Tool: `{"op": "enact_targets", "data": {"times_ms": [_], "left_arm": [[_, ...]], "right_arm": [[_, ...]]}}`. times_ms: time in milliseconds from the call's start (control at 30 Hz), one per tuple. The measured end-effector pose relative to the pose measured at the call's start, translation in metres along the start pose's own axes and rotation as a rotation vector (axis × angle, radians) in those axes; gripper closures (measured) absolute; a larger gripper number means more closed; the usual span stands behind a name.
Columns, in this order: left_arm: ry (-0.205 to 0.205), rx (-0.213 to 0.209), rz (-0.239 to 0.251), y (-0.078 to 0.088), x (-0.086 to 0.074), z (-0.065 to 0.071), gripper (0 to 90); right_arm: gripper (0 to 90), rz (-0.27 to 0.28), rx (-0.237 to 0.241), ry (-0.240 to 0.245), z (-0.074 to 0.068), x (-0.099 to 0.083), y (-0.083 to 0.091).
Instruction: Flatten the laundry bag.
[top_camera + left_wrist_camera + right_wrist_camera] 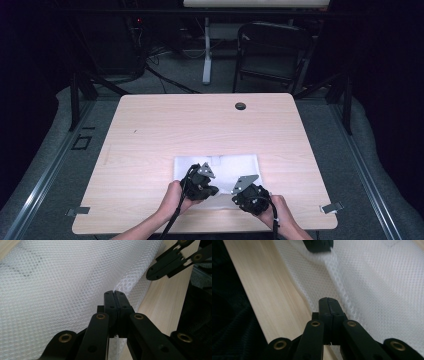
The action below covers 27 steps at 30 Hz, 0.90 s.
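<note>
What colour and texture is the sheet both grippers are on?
White, with a fine honeycomb mesh pattern; the mesh sheet shows best in the left gripper view.

Left claw clamped; right claw clamped.

The left gripper has its black jaws pressed together on a raised fold of white mesh fabric, near its edge; beside it lies bare wooden table, with the other gripper beyond
</note>
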State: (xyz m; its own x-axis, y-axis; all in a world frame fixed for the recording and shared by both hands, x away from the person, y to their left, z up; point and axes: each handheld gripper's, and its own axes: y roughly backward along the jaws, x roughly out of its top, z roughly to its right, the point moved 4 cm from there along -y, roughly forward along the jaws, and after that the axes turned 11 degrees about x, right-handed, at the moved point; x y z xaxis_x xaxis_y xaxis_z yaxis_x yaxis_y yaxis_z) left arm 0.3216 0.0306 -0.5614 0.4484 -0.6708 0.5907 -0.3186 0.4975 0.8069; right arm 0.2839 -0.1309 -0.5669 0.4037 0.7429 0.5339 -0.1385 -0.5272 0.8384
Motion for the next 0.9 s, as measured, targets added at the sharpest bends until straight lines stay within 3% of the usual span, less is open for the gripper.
{"op": "enact_targets", "data": {"times_ms": [333,633,900], "left_arm": [[0.028,0.007,0.047,0.008,0.004,-0.006,89.5],[0.042,0.013,0.063,0.013,0.006,-0.010,89.5],[0.066,0.043,0.086,0.022,0.013,-0.020,89.4]], "right_arm": [[90.0,-0.056,-0.049,0.010,0.002,-0.001,-0.022],[90.0,-0.102,-0.044,0.027,0.003,-0.003,-0.028],[90.0,-0.102,-0.023,0.012,0.004,-0.004,-0.028]]}}
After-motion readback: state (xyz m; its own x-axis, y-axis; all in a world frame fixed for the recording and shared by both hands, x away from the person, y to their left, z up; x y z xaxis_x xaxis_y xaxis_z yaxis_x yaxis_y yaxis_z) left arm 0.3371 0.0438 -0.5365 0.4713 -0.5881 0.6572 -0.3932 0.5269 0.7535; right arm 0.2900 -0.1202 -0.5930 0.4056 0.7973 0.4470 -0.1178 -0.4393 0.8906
